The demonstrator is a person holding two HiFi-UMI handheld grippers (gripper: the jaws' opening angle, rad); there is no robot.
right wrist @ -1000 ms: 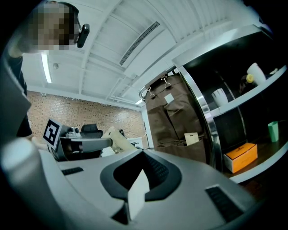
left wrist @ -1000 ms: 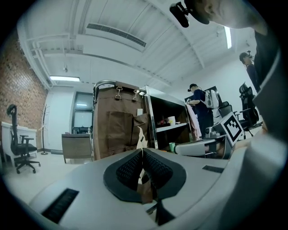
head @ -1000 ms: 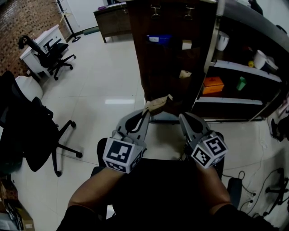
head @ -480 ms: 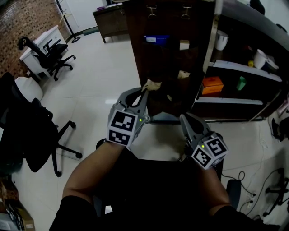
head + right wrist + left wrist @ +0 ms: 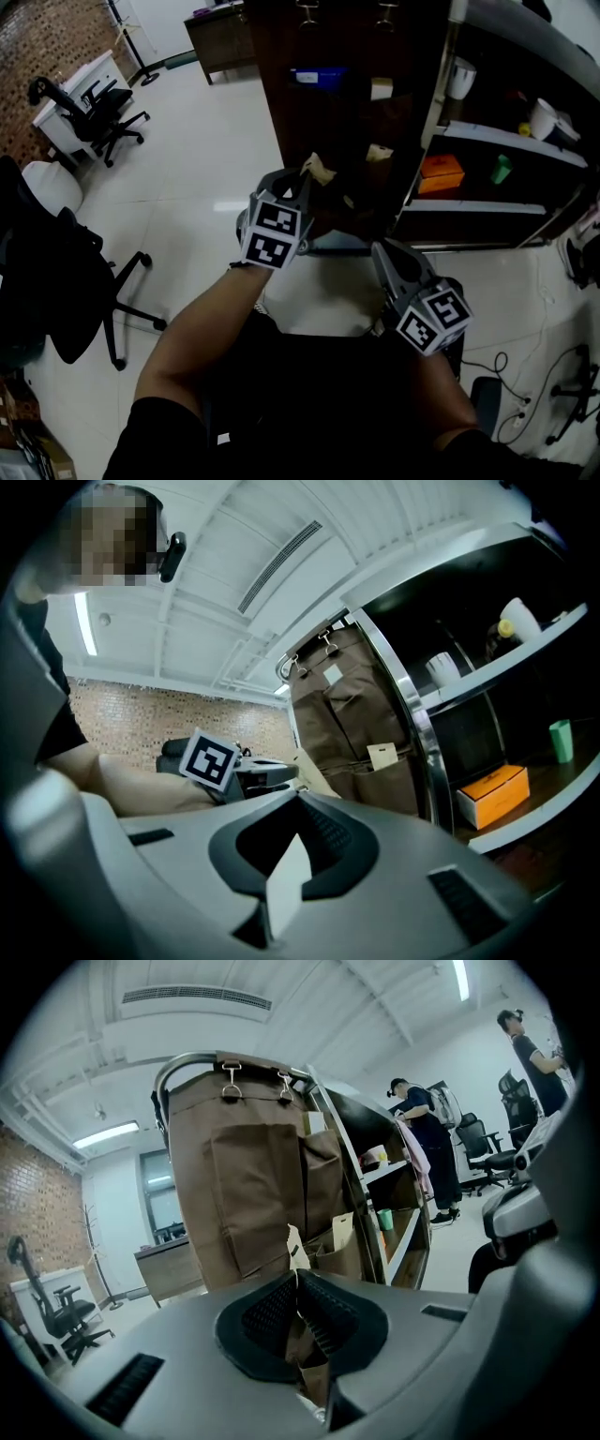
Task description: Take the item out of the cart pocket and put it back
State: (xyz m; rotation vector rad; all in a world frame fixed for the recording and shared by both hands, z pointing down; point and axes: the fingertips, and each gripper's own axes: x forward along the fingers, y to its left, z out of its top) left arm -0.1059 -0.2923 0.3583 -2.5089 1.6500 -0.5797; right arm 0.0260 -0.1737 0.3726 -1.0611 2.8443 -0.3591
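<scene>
Left claw (image 5: 302, 178) was clamped shut on the item (image 5: 319, 170), a thin tan paper or card piece. In the left gripper view its pale edge (image 5: 295, 1246) stuck up past the closed pads. The item was out of any pocket and was held in the air, just beside the cart's brown fabric panel (image 5: 347, 56), low on its left part. Other cards sat in pockets (image 5: 379, 152) further right.

Right claw (image 5: 384, 251) hung near and to the right, well apart from the cart. Its tips were together and nothing was clearly held. A pale wedge behind the tips in the right gripper view (image 5: 298, 803) was probably just the floor showing through.

Step, as a judgement: the take-out was done and the put-back was in hand. The next move called for picking the empty pocket mouth (image 5: 248, 1185) and turning the card's thin edge in line with it. Then slide it down inside and only then part the claw. The fabric was floppy, so the edge could catch on the lip.
</scene>
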